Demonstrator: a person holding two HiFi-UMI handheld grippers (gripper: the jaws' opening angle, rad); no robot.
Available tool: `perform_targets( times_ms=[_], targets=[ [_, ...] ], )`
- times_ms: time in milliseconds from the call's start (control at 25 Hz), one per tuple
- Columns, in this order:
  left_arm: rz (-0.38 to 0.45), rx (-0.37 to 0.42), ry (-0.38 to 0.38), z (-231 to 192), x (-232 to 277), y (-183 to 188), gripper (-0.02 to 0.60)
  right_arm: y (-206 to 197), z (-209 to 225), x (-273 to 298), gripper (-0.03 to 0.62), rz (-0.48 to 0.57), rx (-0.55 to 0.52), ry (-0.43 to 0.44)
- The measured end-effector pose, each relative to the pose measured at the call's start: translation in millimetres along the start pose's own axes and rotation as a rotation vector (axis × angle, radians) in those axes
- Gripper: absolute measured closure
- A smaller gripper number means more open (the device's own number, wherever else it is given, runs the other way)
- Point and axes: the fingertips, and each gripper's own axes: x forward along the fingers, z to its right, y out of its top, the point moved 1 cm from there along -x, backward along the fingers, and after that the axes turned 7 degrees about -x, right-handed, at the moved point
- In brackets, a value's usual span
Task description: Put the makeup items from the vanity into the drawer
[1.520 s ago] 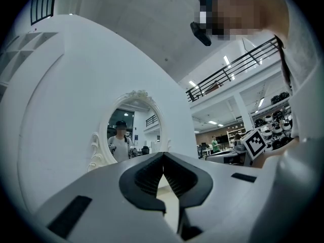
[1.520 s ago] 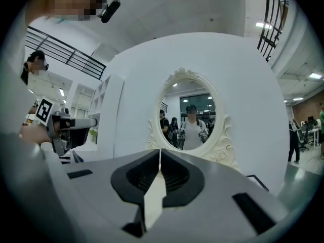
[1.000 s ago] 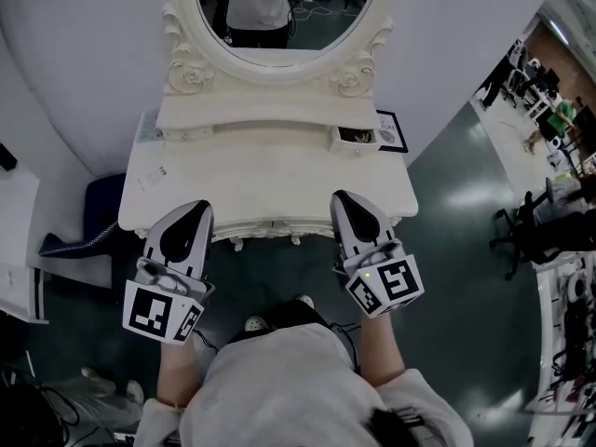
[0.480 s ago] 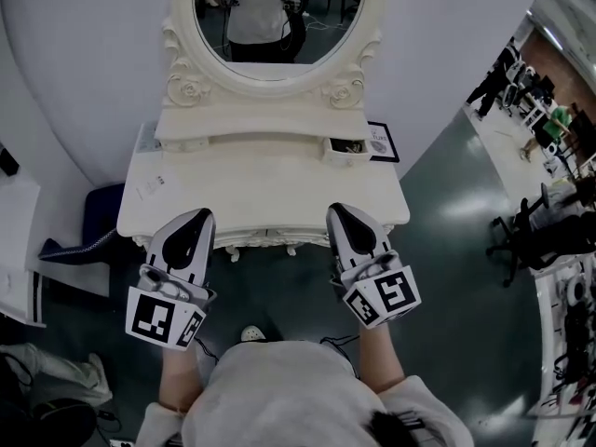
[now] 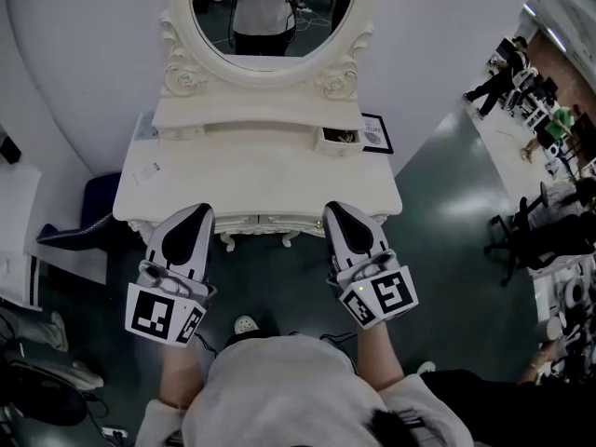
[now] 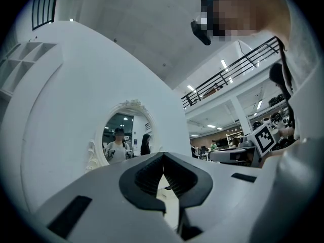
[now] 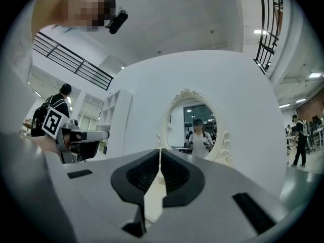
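The white vanity [image 5: 251, 180] with an oval mirror [image 5: 270, 12] stands in front of me. On its raised shelf at the right, a small drawer [image 5: 339, 139] is open with dark small items inside; I cannot make them out. My left gripper [image 5: 197, 209] and right gripper [image 5: 333, 207] hover side by side just before the vanity's front edge, both shut and empty. In the left gripper view the left gripper [image 6: 163, 156] has its pads together, aimed at the mirror [image 6: 124, 138]. The right gripper [image 7: 160, 152] looks the same in its own view.
A framed card [image 5: 375, 132] leans at the vanity's back right. A small paper [image 5: 149, 169] lies on the top at the left. A dark blue seat [image 5: 88, 214] and a white table [image 5: 14, 240] stand to the left. Office chairs and desks [image 5: 549, 222] fill the right.
The vanity has slid a little farther away and to the left in the head view. Both grippers keep the same shut stance, side by side.
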Motion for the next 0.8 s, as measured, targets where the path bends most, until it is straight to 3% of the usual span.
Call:
perform_targets(
  times_ms=[800],
  targets=[
    [0.002, 0.005, 0.033, 28, -8, -1, 0.566, 10, 3, -19, 0.569, 0.033, -0.019, 0.048]
  ],
)
